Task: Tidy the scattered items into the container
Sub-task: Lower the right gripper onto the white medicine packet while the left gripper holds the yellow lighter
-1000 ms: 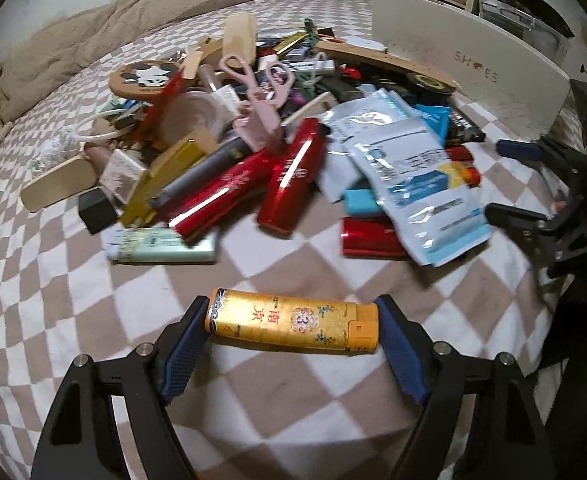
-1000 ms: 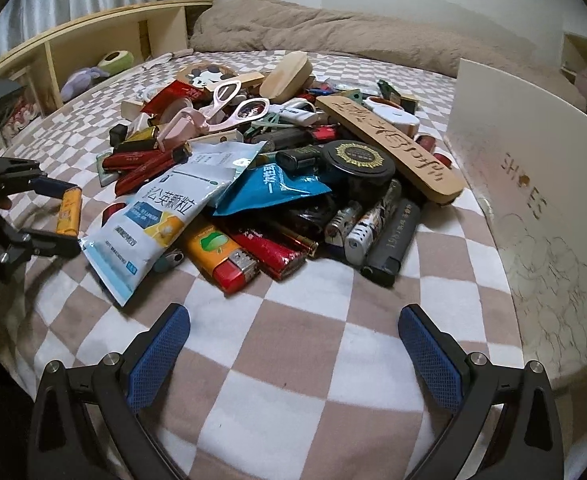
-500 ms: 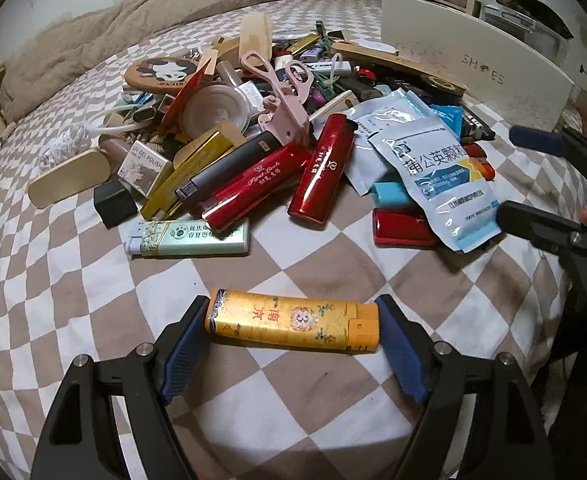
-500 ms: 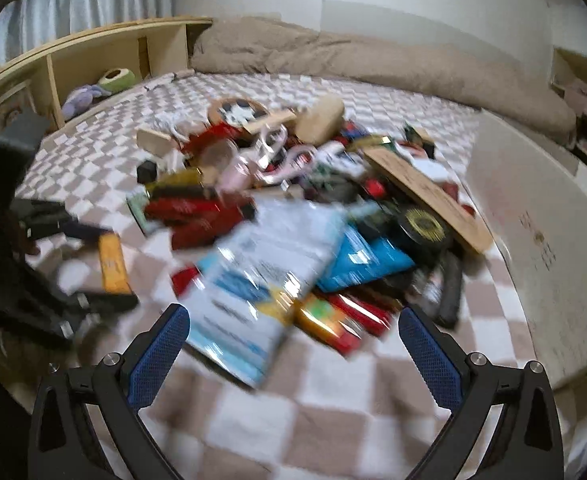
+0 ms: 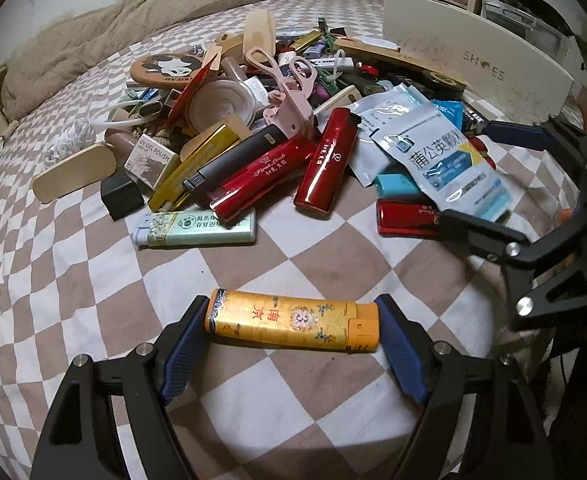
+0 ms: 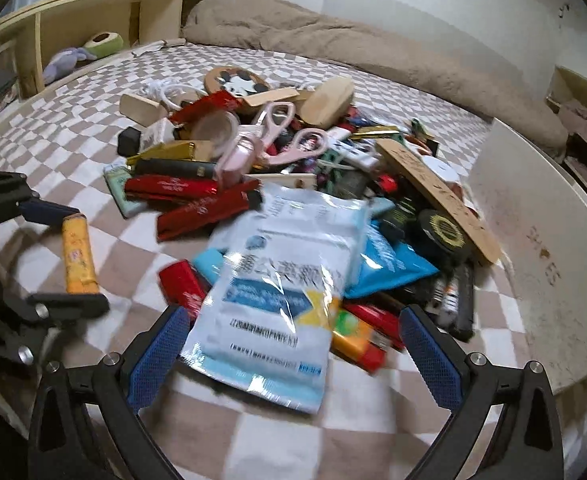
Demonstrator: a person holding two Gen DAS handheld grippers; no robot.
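A yellow lighter [image 5: 293, 322] sits lengthwise between the blue pads of my left gripper [image 5: 291, 330], which is shut on its two ends just above the checked bedspread. The right wrist view shows the same lighter [image 6: 78, 256] in the left gripper [image 6: 87, 258] at the left. My right gripper [image 6: 293, 344] is open wide over a white-and-blue sachet [image 6: 277, 284], whose near end lies between the fingers without touching the pads. In the left wrist view the right gripper [image 5: 467, 172] is at the right edge, beside that sachet [image 5: 441, 156]. The white container marked SHOES [image 6: 533, 240] stands at the right.
A heap of lighters, pink scissors [image 5: 285, 76], wooden pieces, a round panda coaster [image 5: 167, 66] and small boxes covers the middle of the bed. A brown quilt [image 6: 333, 40] lies along the far side. A wooden shelf [image 6: 53, 28] stands at the back left.
My right gripper has swung left from the container side to the sachet, which now lies between its fingers. The left gripper has kept still, holding the yellow lighter.
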